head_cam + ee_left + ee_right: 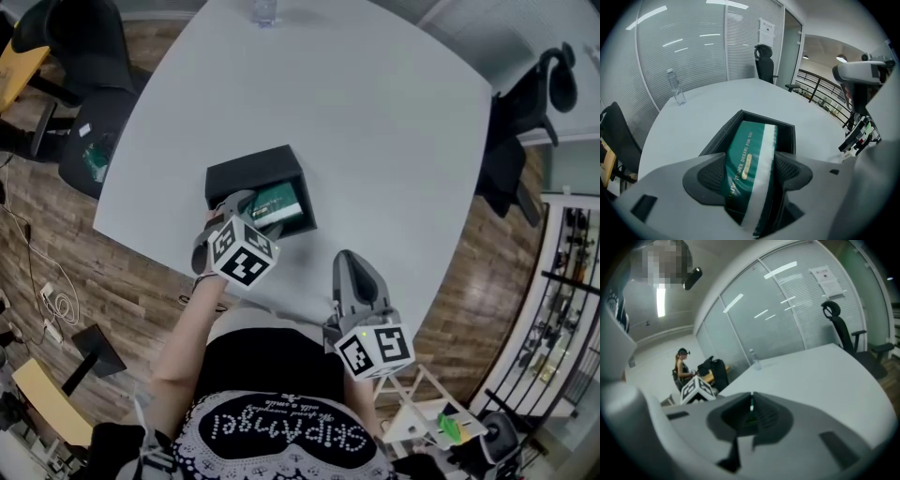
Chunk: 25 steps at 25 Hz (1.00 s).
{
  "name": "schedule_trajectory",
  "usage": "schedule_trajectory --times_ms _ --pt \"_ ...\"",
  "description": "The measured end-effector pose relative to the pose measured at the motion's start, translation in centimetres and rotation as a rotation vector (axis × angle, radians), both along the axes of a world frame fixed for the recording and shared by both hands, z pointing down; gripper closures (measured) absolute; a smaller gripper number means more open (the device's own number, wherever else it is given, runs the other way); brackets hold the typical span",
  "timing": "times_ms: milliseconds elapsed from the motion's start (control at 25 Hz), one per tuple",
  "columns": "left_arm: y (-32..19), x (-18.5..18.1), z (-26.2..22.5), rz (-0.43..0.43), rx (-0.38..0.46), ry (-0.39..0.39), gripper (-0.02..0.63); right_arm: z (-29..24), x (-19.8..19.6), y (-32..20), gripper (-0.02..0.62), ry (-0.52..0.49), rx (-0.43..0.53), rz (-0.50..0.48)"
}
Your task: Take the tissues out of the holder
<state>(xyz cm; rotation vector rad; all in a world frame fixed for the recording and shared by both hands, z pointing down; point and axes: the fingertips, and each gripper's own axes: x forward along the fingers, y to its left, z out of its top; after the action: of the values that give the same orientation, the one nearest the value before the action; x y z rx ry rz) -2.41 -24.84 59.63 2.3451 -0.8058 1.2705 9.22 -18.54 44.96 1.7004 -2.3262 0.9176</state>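
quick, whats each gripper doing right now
Left gripper: closed on the green tissue pack, which is partly inside the black holder.
Right gripper: closed, holding nothing.

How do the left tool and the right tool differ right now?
The left tool grips the green tissue pack, jaws wide around it; the right tool is shut on nothing. The left tool points steeply down at the black holder; the right tool hovers near the edge of the table, pointing flatter. Both share the same grey design.
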Motion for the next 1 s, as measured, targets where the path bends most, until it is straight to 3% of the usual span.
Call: schedule_trajectory --times_ms 320,1000 --pt "0.1 0.1 -0.5 -0.007 0.001 0.016 0.264 -0.2 0.3 0.0 0.560 0.001 0.003 0.002" --pt "-0.8 -0.3 -7.0 -0.008 0.111 0.059 0.262 -1.1 0.4 -0.2 0.560 0.010 0.032 -0.007"
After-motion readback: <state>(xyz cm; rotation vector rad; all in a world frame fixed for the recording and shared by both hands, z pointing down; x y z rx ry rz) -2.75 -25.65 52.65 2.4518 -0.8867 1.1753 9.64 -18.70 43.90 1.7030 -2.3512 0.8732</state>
